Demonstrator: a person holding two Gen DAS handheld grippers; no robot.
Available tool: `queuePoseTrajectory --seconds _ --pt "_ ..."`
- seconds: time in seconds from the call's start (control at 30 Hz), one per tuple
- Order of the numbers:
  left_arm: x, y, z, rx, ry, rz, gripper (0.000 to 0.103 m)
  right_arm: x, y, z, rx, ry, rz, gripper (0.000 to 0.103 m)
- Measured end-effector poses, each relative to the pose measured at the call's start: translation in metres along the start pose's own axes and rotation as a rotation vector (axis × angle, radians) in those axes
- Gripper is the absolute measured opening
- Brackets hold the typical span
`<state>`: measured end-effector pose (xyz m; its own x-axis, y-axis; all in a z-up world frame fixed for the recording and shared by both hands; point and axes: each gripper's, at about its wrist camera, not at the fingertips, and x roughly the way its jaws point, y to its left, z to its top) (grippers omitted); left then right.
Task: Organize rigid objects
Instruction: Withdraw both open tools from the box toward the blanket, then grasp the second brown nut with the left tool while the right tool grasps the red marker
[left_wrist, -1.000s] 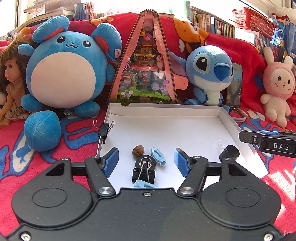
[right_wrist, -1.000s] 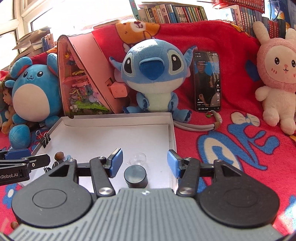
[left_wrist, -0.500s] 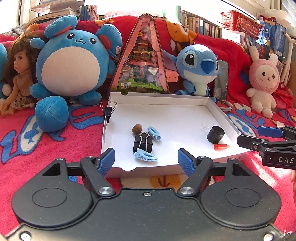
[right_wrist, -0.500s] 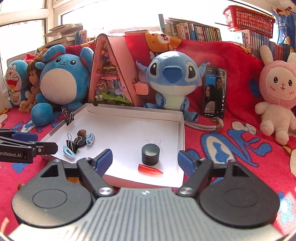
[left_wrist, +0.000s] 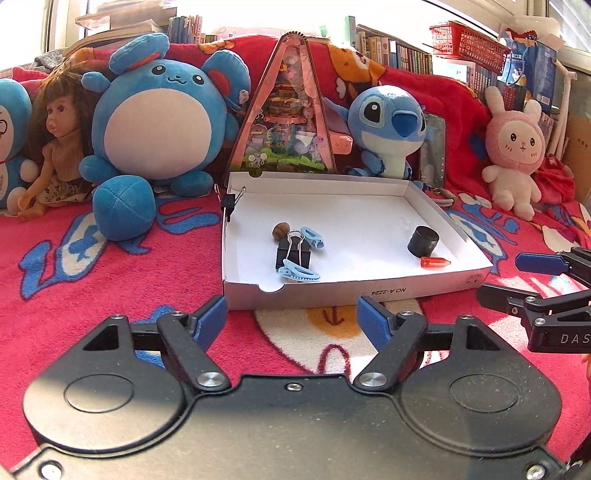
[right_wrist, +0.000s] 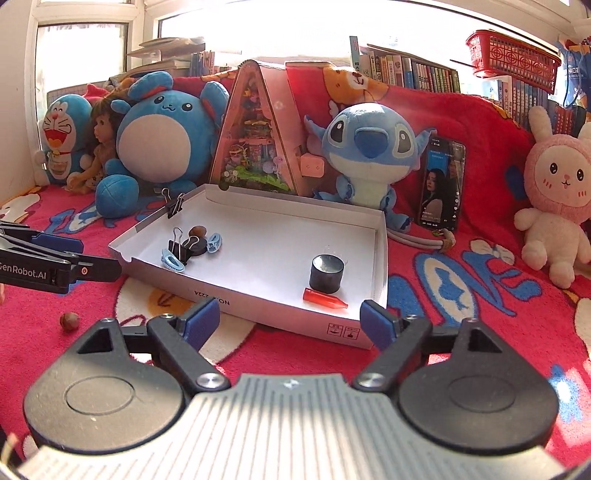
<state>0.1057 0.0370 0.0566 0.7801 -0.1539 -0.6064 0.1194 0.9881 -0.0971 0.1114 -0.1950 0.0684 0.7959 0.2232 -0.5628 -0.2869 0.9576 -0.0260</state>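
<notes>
Here the white cardboard tray (left_wrist: 424, 293) sits on the red blanket (left_wrist: 110, 280) just ahead of both grippers. The left gripper (left_wrist: 291, 319) and right gripper (right_wrist: 290, 319) hang short of its near wall, jaws apart and widening, with nothing between them. Inside, toward the left gripper, lie a black binder clip (left_wrist: 293, 251), 2 blue hair clips and a brown nut (left_wrist: 280, 230); toward the right gripper stand a black cylinder (right_wrist: 327, 271) and a red cone-shaped piece (right_wrist: 323, 298). Another nut (right_wrist: 69, 320) lies outside on the blanket.

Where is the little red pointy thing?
The red pointy piece lies inside the white box, near its front right corner in the right wrist view, just in front of the black cylinder.
</notes>
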Motion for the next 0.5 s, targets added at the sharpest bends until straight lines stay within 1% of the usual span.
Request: queuePoseTrajectory --seconds 0.2,0.33,0.4,0.5 --pt "-0.011 0.006 -0.014 0.004 0.004 0.008 0.076 -0.010 0.008 -0.014 -0.023 0.014 0.025 0.091" --pt "-0.015 0.010 -0.028 0.001 0.030 0.014 0.076 -0.016 0.013 -0.026 -0.037 0.032 0.056 0.091" --pt "-0.017 0.013 -0.035 -0.013 0.047 0.014 0.076 -0.019 0.015 -0.031 -0.051 0.041 0.074 0.091" --pt "-0.017 0.018 -0.044 -0.032 0.068 0.013 0.074 -0.026 0.018 -0.040 -0.065 0.058 0.124 0.091"
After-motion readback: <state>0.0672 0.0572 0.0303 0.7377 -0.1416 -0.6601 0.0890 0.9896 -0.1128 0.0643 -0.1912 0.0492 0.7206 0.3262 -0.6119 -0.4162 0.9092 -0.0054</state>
